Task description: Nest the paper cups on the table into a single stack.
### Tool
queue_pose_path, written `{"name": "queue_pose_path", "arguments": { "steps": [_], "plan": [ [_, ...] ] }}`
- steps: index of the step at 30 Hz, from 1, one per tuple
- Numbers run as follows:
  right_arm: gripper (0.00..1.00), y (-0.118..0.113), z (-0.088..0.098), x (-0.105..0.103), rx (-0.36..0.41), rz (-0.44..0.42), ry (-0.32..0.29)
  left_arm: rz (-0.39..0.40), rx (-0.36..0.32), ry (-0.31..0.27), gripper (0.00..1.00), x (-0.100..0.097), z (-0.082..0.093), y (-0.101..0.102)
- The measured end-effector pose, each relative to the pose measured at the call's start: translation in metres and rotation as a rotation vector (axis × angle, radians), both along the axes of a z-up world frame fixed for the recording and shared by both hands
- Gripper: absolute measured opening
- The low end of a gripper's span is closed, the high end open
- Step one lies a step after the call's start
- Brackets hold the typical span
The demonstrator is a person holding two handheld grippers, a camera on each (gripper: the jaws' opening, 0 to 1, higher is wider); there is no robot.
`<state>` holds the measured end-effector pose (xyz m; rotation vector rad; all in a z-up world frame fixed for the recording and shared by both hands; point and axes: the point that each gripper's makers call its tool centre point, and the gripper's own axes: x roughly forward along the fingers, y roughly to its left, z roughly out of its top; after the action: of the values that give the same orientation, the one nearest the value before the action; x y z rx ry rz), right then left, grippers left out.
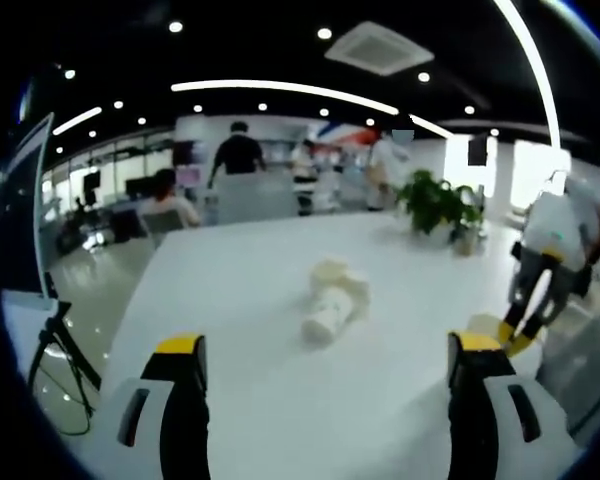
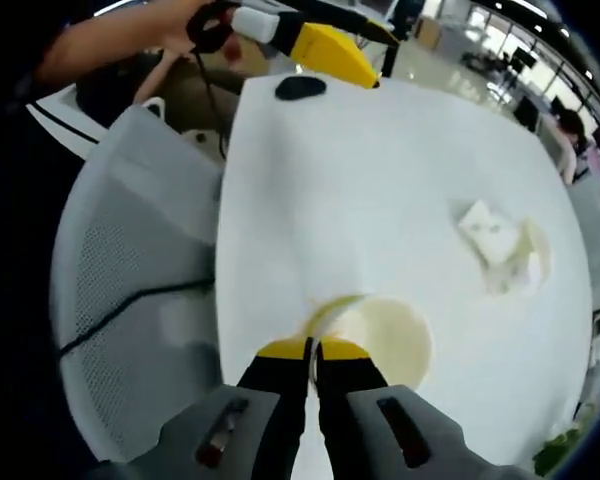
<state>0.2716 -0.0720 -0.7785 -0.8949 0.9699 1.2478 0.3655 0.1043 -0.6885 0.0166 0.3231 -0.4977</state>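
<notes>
Right gripper (image 2: 314, 350) pinching a paper cup's (image 2: 385, 335) rim near the cup pile (image 2: 505, 245); left gripper (image 1: 325, 352) spread, facing that pile.

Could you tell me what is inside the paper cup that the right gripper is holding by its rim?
In the right gripper view the cup looks empty: a pale, bare inner wall. The right gripper has its jaws shut on the near rim and covers that edge, so that part stays hidden.

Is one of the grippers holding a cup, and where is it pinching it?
Yes. The right gripper is shut on the rim of a paper cup, pinching its near edge. The left gripper is open and holds nothing.
</notes>
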Motion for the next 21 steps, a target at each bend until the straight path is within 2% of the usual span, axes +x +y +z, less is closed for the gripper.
{"name": "queue_pose_path", "arguments": {
  "steps": [10,19,21],
  "plan": [
    [0.01,0.004,-0.002,-0.001,0.049,-0.013,0.004,-0.001,0.005,0.012,0.98,-0.002,-0.004,0.0],
    [0.13,-0.001,0.009,0.009,0.075,-0.013,-0.051,-0.001,-0.003,0.01,0.98,-0.002,-0.005,-0.002],
    [0.19,0.0,0.015,0.013,0.093,-0.02,-0.065,-0.001,-0.004,0.011,0.98,-0.002,-0.005,-0.003]
  ]
}}
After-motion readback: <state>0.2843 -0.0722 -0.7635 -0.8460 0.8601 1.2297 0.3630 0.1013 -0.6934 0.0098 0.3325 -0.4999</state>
